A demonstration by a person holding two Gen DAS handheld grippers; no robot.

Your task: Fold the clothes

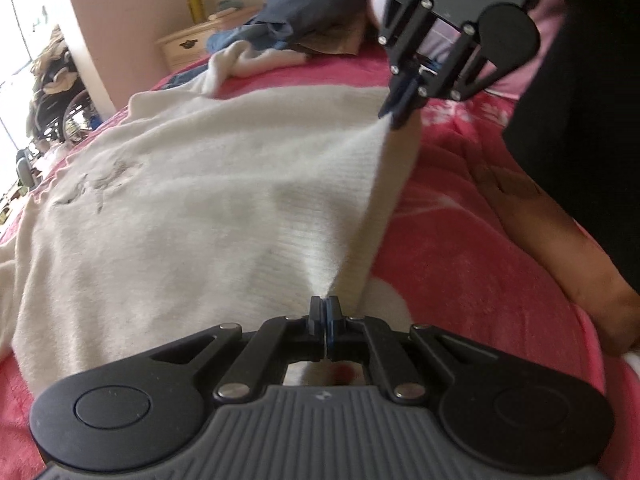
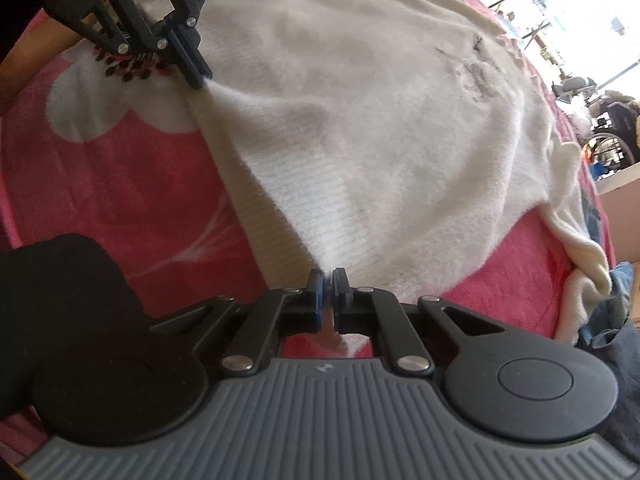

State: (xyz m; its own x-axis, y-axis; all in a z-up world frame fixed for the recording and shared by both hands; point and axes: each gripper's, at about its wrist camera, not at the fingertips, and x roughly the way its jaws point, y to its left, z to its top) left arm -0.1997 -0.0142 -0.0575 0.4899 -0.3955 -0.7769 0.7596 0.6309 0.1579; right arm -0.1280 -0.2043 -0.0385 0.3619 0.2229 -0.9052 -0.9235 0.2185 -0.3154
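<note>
left wrist view: my left gripper (image 1: 324, 304) clenched on a hem corner of the white sweater (image 1: 192, 208); the sweater lies spread on the pink blanket (image 1: 480, 240)
same view, far side: my right gripper (image 1: 398, 114) pinched onto the other hem corner, edge lifted between the two
right wrist view: right gripper (image 2: 328, 276) clamped on the sweater (image 2: 360, 120) hem; left gripper (image 2: 198, 76) gripping its corner; blanket (image 2: 120, 184) beneath

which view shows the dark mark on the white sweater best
The left wrist view: the dark mark sits unobstructed on the white sweater. The right wrist view shows it smaller, near the glare.
</note>
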